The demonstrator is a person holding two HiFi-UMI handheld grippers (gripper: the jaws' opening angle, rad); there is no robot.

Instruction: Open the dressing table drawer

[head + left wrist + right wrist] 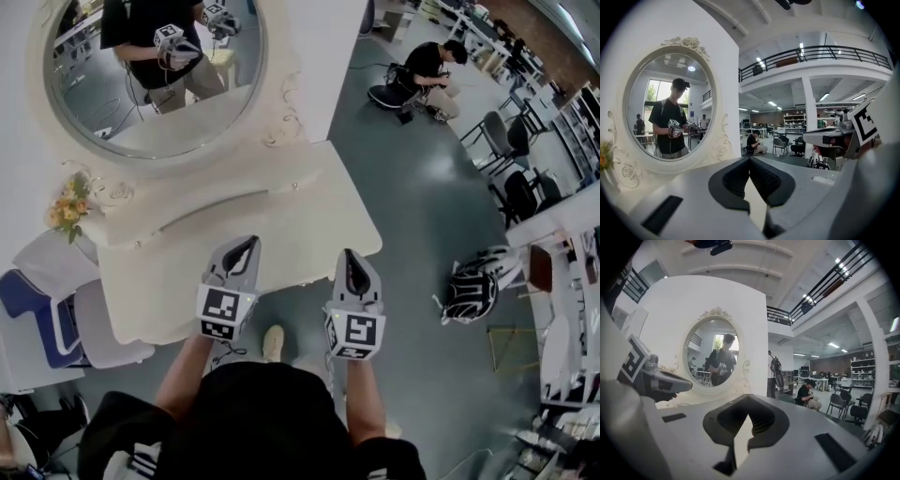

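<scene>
Claws number two, left claw (246, 242) and right claw (352, 253), both clenched empty near one dressing table (281, 211).

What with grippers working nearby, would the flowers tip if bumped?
Probably light: the flowers are a small bunch at the table's left end, so a bump may topple them. They look soft, likely floppy rather than brittle.

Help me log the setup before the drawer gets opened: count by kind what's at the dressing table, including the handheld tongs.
Dressing table: 1
Oval mirror: 1
Flower bunch: 1
Tongs: 2 (left tongs, right tongs; both shut, nothing held)
Total: 5
</scene>
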